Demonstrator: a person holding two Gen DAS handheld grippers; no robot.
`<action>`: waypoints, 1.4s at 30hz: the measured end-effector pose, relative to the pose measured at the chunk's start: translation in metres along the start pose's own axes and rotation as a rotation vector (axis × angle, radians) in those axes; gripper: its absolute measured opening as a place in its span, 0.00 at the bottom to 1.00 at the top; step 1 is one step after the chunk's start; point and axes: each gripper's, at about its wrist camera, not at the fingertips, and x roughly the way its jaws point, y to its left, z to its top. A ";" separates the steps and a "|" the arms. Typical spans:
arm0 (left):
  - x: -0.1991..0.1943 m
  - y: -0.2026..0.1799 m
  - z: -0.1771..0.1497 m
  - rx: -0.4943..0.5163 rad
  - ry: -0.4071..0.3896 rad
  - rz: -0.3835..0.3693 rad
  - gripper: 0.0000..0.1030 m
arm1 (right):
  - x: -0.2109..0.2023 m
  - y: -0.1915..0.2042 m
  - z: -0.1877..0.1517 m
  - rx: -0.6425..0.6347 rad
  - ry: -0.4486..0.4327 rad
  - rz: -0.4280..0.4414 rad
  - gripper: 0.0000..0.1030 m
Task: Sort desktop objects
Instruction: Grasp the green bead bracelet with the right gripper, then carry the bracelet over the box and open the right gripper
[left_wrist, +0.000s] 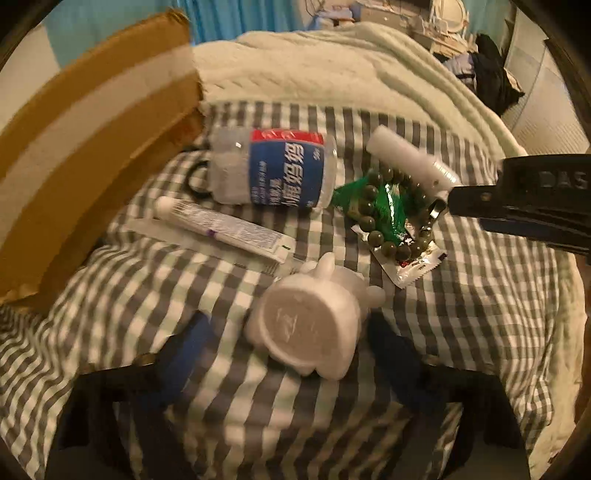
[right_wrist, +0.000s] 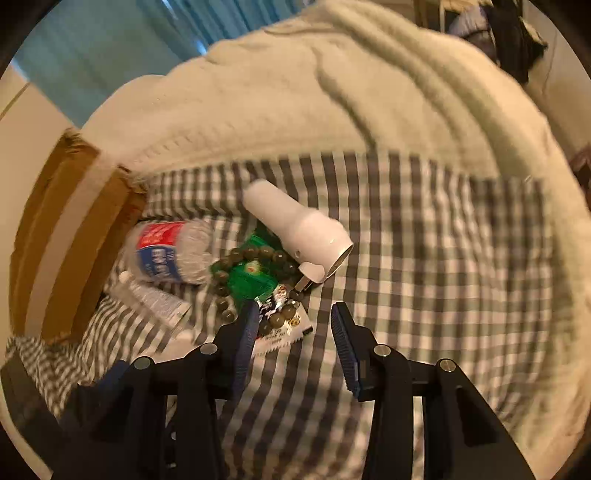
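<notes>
On the checked cloth (left_wrist: 461, 314), two pickups looked to be starting at once. The left gripper (left_wrist: 291, 343) hung over the white figurine (left_wrist: 310, 325), its jaws spread wide to either side of it and closed on nothing; the figurine lay tipped over, its flat round base turned to the camera, just beside the toothpaste tube (left_wrist: 221, 225). The right gripper (right_wrist: 291, 332) was empty too, jaws well apart, its left finger over the edge of the small heap and its tips short of the white flashlight (right_wrist: 299, 230).

That flashlight lay on its side, slanted, lens end nearest the gripper, a short strap fitting at its head, resting against the bead bracelet (right_wrist: 258, 258) and the green wrapper (right_wrist: 251, 278). It was smooth, glossy and round, so it would probably roll or slip if pinched off-centre. My read: the next move called for the right jaws to straddle the barrel cleanly, clear of the beads. The water bottle (left_wrist: 273, 170) lay near the cardboard box (left_wrist: 92, 147), a likely bin for the sorting.
</notes>
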 end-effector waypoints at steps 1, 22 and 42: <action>0.001 -0.001 0.002 0.002 -0.014 0.000 0.69 | 0.011 -0.003 0.001 0.019 0.016 0.017 0.39; -0.054 0.030 0.018 -0.096 -0.062 -0.084 0.50 | -0.063 0.038 -0.037 -0.170 -0.090 -0.127 0.11; -0.250 0.190 0.105 -0.161 -0.219 -0.129 0.33 | -0.244 0.295 -0.050 -0.564 -0.404 -0.042 0.11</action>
